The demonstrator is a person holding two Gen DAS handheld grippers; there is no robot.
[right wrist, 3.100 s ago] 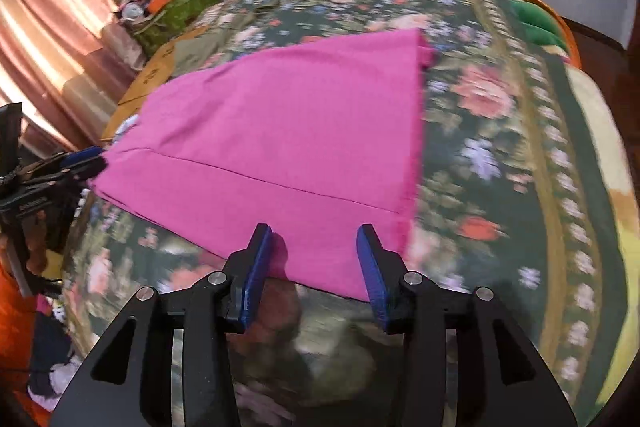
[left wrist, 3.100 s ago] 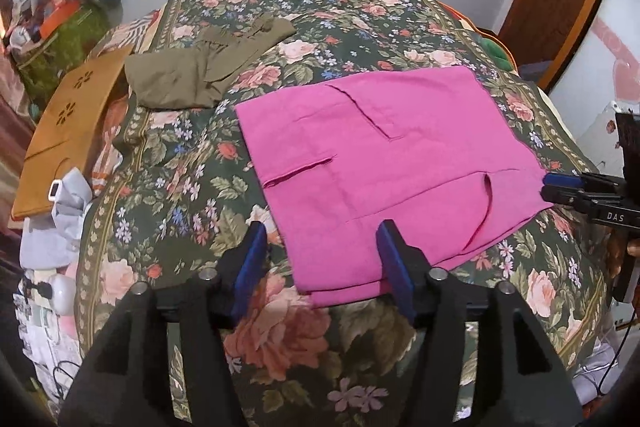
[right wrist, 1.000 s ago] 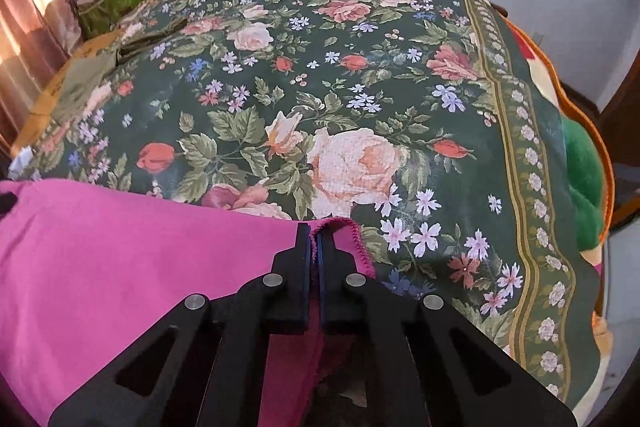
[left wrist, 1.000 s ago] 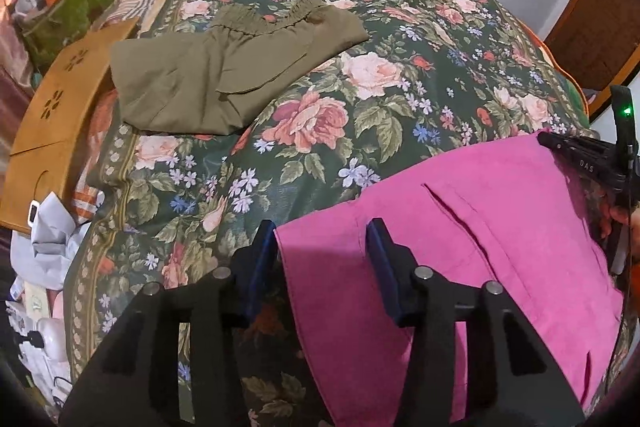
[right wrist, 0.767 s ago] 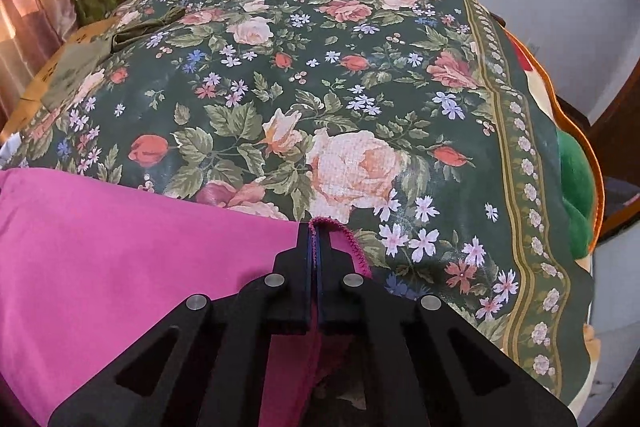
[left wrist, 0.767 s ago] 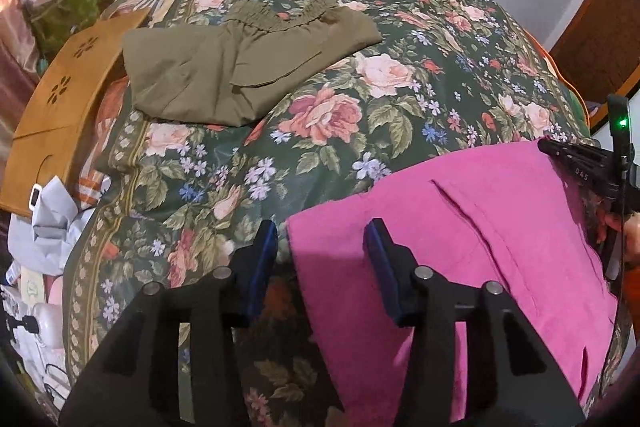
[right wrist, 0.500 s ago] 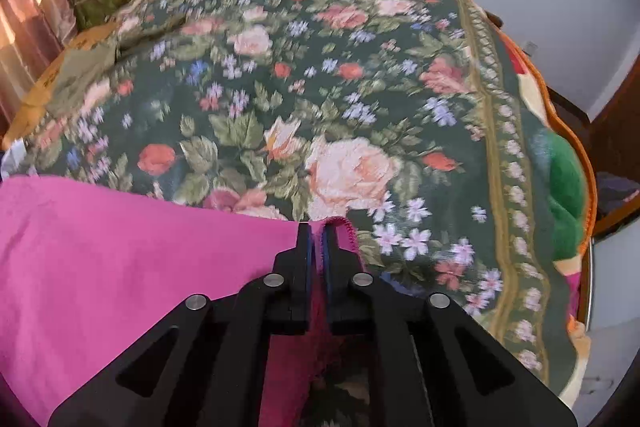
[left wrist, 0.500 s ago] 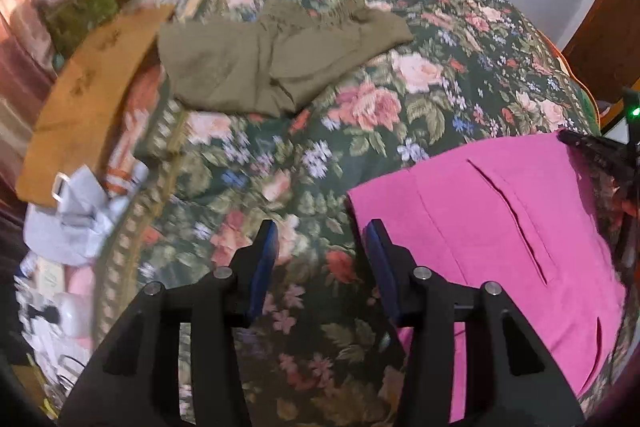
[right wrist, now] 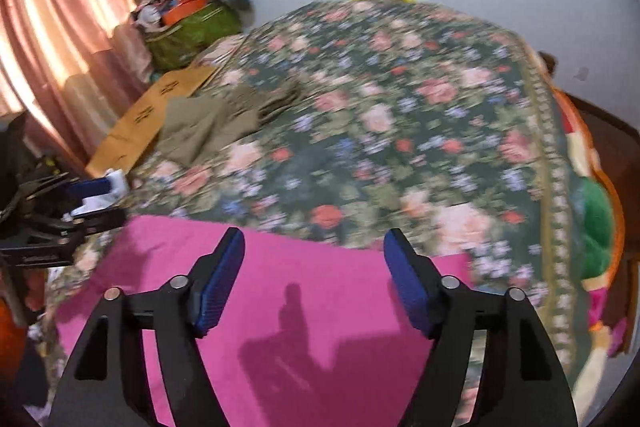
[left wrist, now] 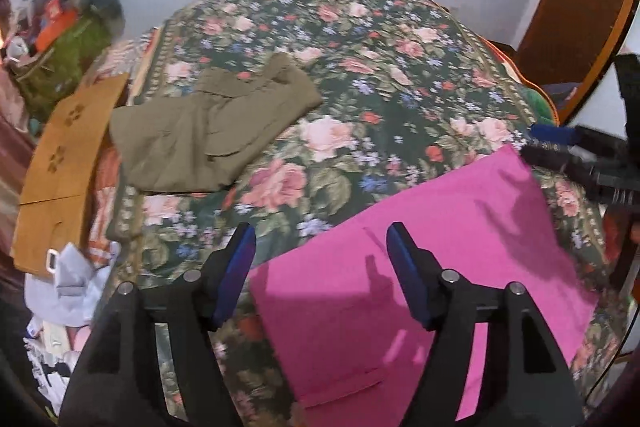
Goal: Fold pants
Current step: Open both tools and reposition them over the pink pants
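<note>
1. The bright pink cloth pants (left wrist: 420, 267) are seen lying flat, folded into a wide shape, on the near part of the dark green bedspread with pink roses (left wrist: 360, 75)

2. The left gripper (left wrist: 320, 247) is held above the near left part of the pink pants, with its two blue-padded fingers (left wrist: 236, 267) spread wide apart and nothing between them

3. The right gripper (right wrist: 314, 255) is held above the right part of the pink pants (right wrist: 300, 307), and its blue-padded fingers (right wrist: 220, 279) are also spread wide apart with nothing held

4. Shadows of the grippers are seen on the pink cloth in both views

5. In the left view, the right gripper (left wrist: 568, 151) is seen at the far right corner of the pink pants; whether it touches the cloth cannot be told

6. In the right view, the left gripper (right wrist: 80, 211) is seen just beside the left edge of the pink pants

7. A folded olive-brown cloth garment (left wrist: 208, 135) is laid farther back on the bedspread, well apart from the pink pants

8. A flat brown cardboard piece with flower cut-outs (left wrist: 68, 155) is found at the left edge of the bed, beside the olive garment
</note>
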